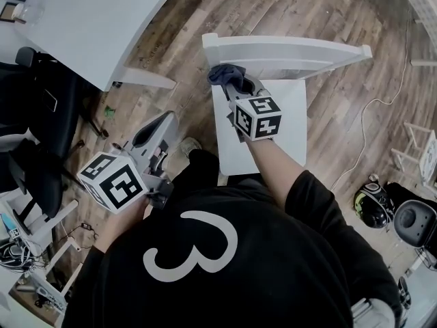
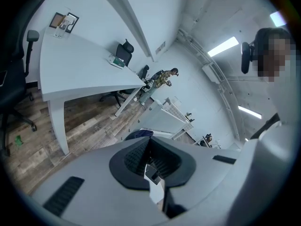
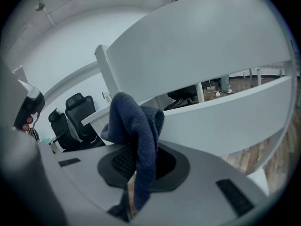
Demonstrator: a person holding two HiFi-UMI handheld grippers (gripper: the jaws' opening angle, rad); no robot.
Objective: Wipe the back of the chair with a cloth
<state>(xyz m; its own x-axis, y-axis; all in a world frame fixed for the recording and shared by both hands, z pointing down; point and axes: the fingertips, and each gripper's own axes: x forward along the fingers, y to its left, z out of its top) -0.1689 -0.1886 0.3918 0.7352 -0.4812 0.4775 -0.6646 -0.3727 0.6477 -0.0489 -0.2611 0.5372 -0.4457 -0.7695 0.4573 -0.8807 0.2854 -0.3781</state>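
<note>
A white wooden chair stands in front of me, its back rail (image 1: 290, 50) farthest from me and its seat (image 1: 293, 132) below my arm. My right gripper (image 1: 237, 89) is shut on a dark blue cloth (image 1: 227, 75), which is pressed against the left end of the back rail. In the right gripper view the cloth (image 3: 136, 126) hangs out of the jaws, close to the chair's upper rail (image 3: 202, 46) and lower rail (image 3: 230, 117). My left gripper (image 1: 156, 125) hangs low at the left, away from the chair. Its jaws look shut on nothing (image 2: 153, 163).
A white desk (image 1: 89, 19) fills the top left, with black office chairs (image 1: 41, 115) beside it. A cable (image 1: 369, 125) trails over the wood floor at right. A helmet (image 1: 371, 207) and white frames (image 1: 418, 149) sit at the right. A person (image 2: 163, 77) stands far off.
</note>
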